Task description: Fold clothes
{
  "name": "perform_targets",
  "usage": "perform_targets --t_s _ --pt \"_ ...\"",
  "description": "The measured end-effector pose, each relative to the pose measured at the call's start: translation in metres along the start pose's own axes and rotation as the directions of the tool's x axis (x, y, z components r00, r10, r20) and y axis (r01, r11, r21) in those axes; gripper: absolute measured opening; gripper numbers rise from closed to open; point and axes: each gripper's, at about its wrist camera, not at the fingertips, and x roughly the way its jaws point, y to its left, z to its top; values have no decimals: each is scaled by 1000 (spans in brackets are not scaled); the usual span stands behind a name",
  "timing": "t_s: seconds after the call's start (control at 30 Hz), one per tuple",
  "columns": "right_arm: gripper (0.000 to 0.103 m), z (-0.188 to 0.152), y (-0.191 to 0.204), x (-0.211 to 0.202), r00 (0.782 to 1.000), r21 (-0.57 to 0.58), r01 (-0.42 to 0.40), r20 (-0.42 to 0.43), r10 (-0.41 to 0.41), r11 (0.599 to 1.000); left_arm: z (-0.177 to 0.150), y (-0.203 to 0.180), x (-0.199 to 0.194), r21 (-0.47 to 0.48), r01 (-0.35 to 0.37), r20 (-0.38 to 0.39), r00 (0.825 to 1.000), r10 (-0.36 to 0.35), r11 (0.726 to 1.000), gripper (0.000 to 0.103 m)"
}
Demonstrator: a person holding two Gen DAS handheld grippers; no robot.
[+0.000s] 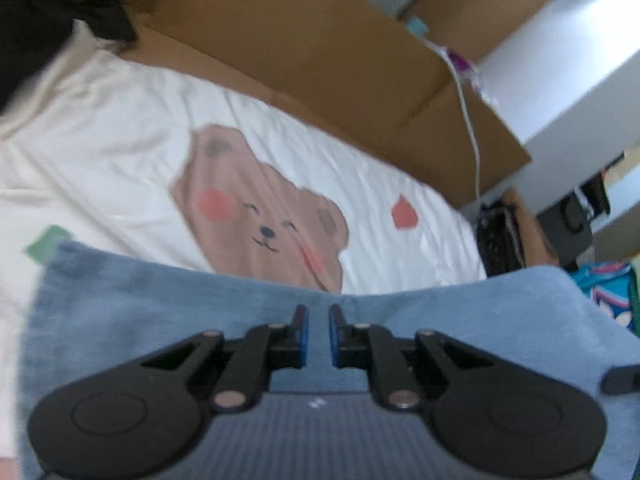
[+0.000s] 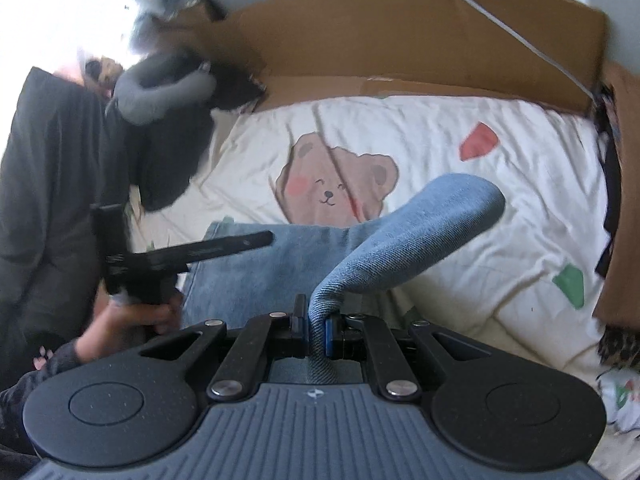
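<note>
The right gripper (image 2: pixel 317 320) pinches a twisted fold of blue denim jeans (image 2: pixel 256 264), one leg arching up and right over a cream bedsheet (image 2: pixel 500 216) printed with a bear (image 2: pixel 336 184). At left a hand (image 2: pixel 136 316) holds the left gripper (image 2: pixel 224 246) above the denim, with brown cardboard (image 2: pixel 400 32) behind the bed

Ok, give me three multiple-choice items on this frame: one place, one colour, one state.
1. Where is the cardboard? A on the garment; B along the far edge of the bed; C on the floor.
2. The garment is: A red; B blue; C black.
3. The right gripper is: A open and empty; B shut on the garment; C out of view.
Answers: B, the cardboard stands beyond the bear print; B, the garment is blue denim; B, a denim fold is pinched between the fingers.
</note>
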Motion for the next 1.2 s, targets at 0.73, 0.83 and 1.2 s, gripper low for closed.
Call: perform_targets --t_s 0.73,0.83,1.2 --pt "6 58 162 95 944 -347 187 -194 -266 919 -24 129 -106 -362 42 248 967 53 931 14" --pt "6 59 171 106 942 -341 195 -198 -273 920 -24 139 -117 -381 55 277 959 58 923 14" --pt "6 54 194 157 934 -334 203 -217 -285 921 -39 168 -121 -468 68 279 957 75 881 14"
